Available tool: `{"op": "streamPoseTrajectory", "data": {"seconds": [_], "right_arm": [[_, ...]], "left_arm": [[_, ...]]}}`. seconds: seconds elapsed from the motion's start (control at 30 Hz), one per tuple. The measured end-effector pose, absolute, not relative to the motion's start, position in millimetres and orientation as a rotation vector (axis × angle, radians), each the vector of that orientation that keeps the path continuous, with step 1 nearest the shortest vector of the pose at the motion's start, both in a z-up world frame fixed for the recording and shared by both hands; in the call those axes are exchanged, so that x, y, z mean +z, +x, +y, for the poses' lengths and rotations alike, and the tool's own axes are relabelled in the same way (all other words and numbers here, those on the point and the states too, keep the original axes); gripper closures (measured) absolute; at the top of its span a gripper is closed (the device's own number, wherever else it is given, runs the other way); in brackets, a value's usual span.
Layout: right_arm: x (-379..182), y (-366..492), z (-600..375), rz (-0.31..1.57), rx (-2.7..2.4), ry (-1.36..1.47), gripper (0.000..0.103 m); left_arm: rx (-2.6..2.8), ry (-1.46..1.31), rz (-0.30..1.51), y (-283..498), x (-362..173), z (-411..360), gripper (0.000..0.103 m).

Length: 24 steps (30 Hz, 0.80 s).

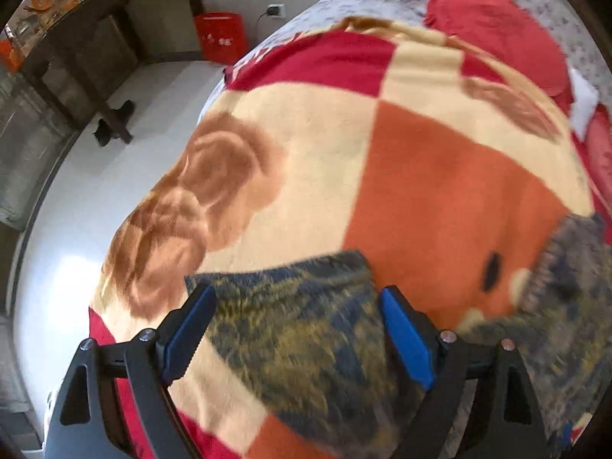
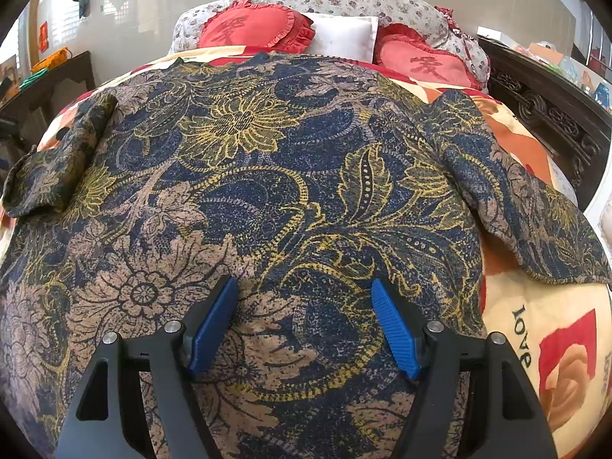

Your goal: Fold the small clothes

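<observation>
A navy, gold and tan floral top (image 2: 267, 160) lies spread flat on a checked red, orange and cream blanket (image 2: 566, 363) on a bed. Its left sleeve (image 2: 57, 168) is folded in on itself, and its right sleeve (image 2: 535, 206) reaches out to the side. My right gripper (image 2: 303, 281) hangs open over the near part of the top, nothing between its blue pads. In the blurred left wrist view my left gripper (image 1: 297, 290) stands open above one sleeve end (image 1: 306, 325) near the blanket's (image 1: 440, 191) edge, the pads not pressing on the cloth.
Two red heart cushions (image 2: 256, 30) and a white pillow (image 2: 344, 36) lie at the head of the bed. Dark carved furniture (image 2: 547, 114) stands on the right. Left of the bed are white floor (image 1: 95, 191), a red bag (image 1: 220, 36) and a dark wooden table (image 1: 95, 38).
</observation>
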State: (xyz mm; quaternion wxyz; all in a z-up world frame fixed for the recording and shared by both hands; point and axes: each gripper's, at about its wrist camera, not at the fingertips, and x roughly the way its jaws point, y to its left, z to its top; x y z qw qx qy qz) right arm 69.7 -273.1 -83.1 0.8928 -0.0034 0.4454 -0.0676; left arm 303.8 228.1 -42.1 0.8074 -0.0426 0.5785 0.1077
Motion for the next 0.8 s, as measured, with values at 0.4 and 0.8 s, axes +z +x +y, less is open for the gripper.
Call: {"op": "streamPoseTrajectory", "data": {"seconds": [0.4, 0.8], "right_arm": [[-83, 72, -273, 0.923, -0.143, -0.003, 0.018], [-83, 71, -273, 0.924, -0.144, -0.006, 0.017]], "left_arm": [[0.243, -0.115, 1.127, 275, -22, 242, 0.091], [0.309, -0.211, 0.747, 152, 72, 336, 0.096]]}}
